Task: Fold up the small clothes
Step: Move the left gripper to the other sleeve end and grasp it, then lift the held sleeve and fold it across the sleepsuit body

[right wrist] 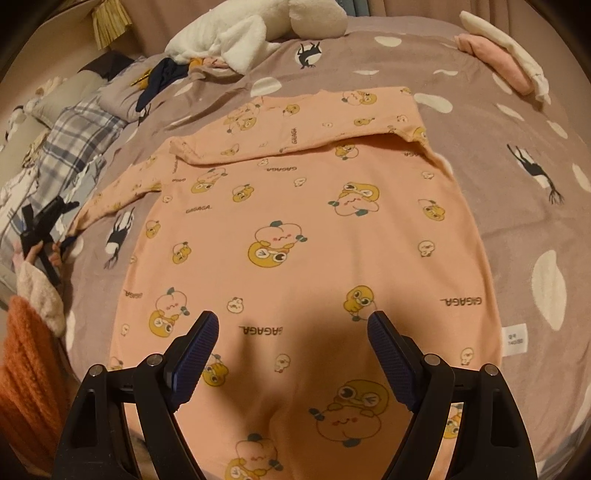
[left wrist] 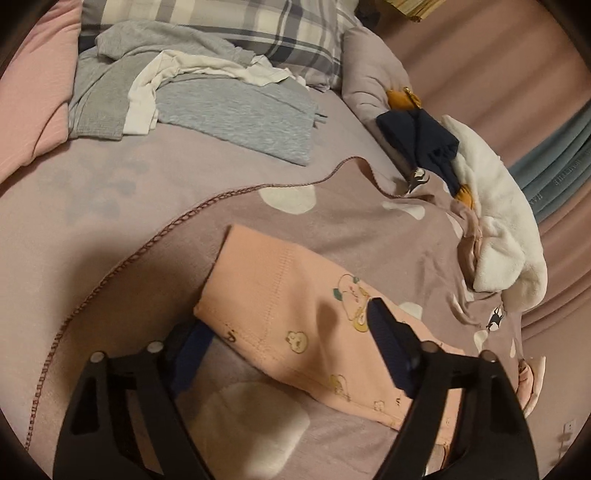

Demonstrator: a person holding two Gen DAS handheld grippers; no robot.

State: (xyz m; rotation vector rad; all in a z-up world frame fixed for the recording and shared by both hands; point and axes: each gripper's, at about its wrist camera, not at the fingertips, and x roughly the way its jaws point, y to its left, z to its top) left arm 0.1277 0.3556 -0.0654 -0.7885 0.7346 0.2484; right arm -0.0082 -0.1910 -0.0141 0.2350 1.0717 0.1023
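A pink child's shirt (right wrist: pixel 295 229) with cartoon prints lies flat on the mauve blanket (right wrist: pixel 517 221). One sleeve (right wrist: pixel 295 125) is folded across its top; the other sleeve (right wrist: pixel 118 192) stretches out to the left. My right gripper (right wrist: pixel 293 325) is open and empty, hovering over the shirt's lower part. In the left wrist view my left gripper (left wrist: pixel 288 332) is open, its fingers straddling the cuff end of the pink sleeve (left wrist: pixel 288 295); the left finger (left wrist: pixel 192 343) sits partly under the cuff edge. The left gripper also shows in the right wrist view (right wrist: pixel 40 225), at the sleeve's end.
A pile of grey and white clothes (left wrist: pixel 192 88) lies behind, by a plaid pillow (left wrist: pixel 258 26). A white plush garment (left wrist: pixel 498 229) and a navy item (left wrist: pixel 424 136) lie at the right. Folded pink and white cloths (right wrist: pixel 502 59) sit at the far right of the blanket.
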